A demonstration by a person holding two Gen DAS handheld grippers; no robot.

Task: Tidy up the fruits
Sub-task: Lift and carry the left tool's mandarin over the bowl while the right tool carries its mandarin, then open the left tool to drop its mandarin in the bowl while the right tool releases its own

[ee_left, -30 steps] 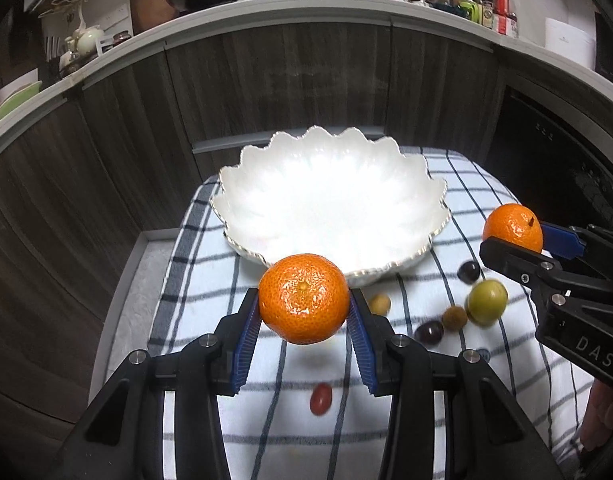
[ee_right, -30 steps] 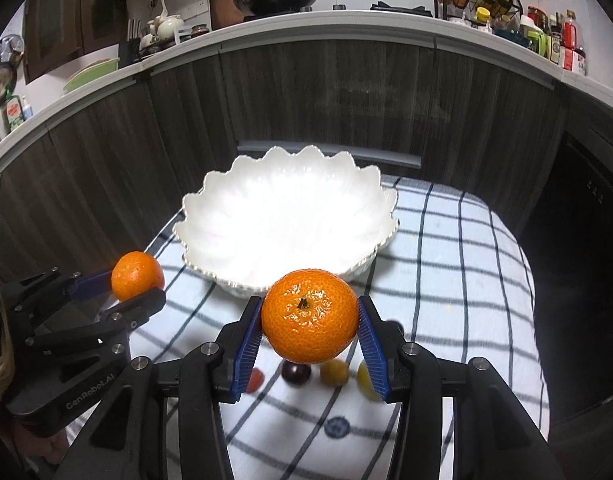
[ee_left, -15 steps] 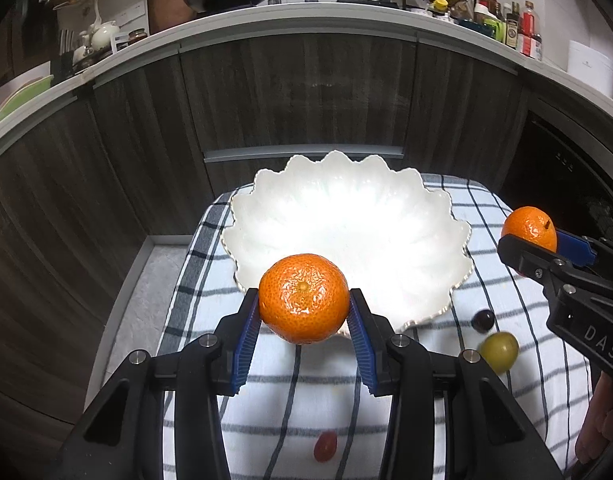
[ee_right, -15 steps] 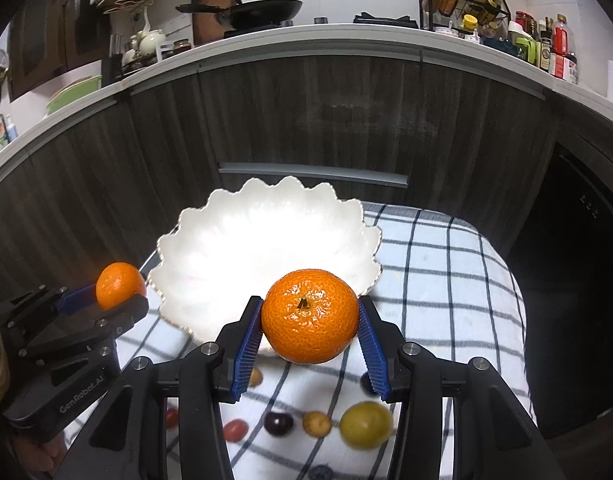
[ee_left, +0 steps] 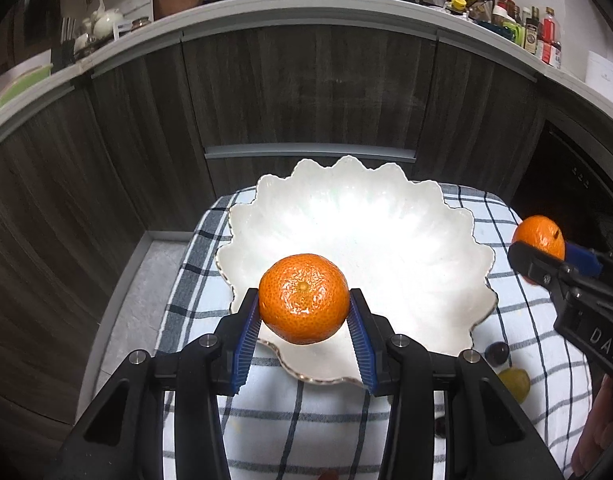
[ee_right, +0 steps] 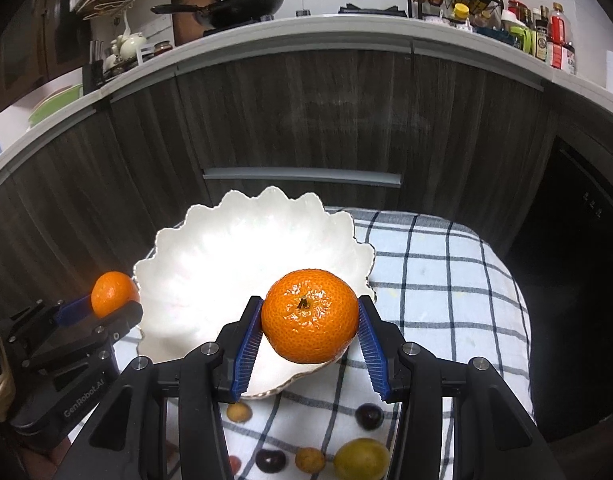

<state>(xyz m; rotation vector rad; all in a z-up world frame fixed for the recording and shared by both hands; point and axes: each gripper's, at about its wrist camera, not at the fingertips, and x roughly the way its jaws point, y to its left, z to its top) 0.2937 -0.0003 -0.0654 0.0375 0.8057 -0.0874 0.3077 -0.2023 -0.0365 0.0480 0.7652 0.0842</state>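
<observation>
Tongs [ee_left: 304, 310] [ee_right: 309, 318] each clamp a mandarin above the bowl [ee_left: 406, 216].

Two glossy orange mandarins are seen, one at frame centre of each wrist view: blossom end up [ee_left: 304, 298] in the left, stem up [ee_right: 309, 315] in the right. Both overlap the near rim of an empty white scalloped bowl [ee_left: 370, 208]. Small loose fruits [ee_right: 360, 458] lie on checked cloth, lower frame.

The right gripper [ee_right: 309, 316] clamps an orange [ee_right: 309, 315] above the near rim of the bowl [ee_right: 210, 264].
</observation>
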